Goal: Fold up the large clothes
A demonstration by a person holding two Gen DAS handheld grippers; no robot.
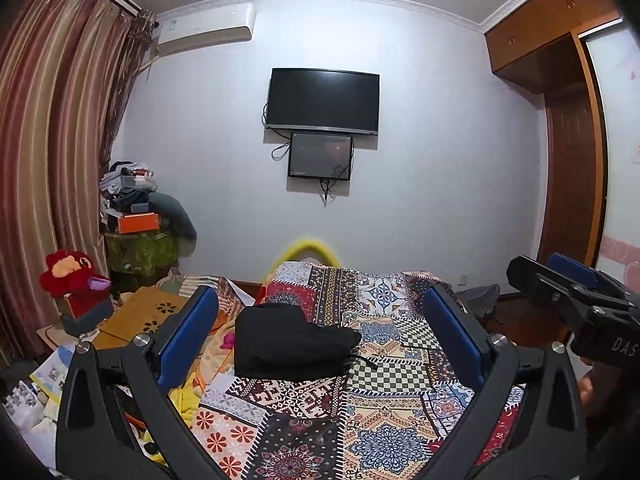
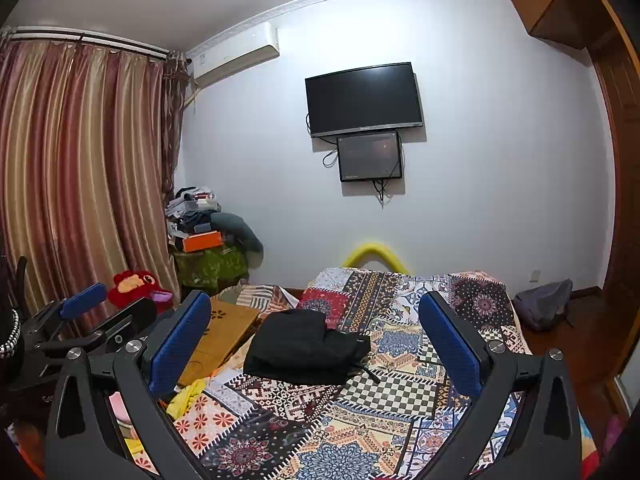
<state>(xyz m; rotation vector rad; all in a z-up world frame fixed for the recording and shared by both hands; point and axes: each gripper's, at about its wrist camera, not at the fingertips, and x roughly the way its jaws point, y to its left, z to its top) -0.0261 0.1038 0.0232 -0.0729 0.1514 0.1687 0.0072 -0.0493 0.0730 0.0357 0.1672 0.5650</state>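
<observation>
lying ahead of both tongs, a black garment (image 1: 288, 342) sits in a compact folded bundle on the patchwork bedspread (image 1: 384, 432), with a thin dark cord trailing from its right edge onto a checkered patch. in the left wrist view the left tongs (image 1: 320, 340) stand wide apart, blue pads facing each other with nothing between them, and the bundle shows in the gap, nearer the left finger than the right. the right tongs (image 1: 560, 280) appear at the far right of that view, off to the side of the garment and apart from it; their own camera shows the right tongs (image 2: 316, 340) spread wide too, empty, with the garment (image 2: 304, 348) framed between the fingers, again closer to the left one. in this view the left tongs (image 2: 86, 302) sit at the far left, raised beside the bed, clear of the cloth.

beyond the bundle, at the bed's far end, a yellow curved rail (image 1: 308, 246) rises above the spread. on the wall straight ahead of the tongs hangs a dark television (image 1: 322, 100), with a smaller screen (image 1: 320, 156) just below it. to the left of the tongs hang striped curtains (image 1: 52, 152), a red plush toy (image 1: 70, 272) sits near them, and a pile of clutter (image 1: 134, 196) stands in the corner. to the right is a wooden wardrobe (image 1: 560, 24).
</observation>
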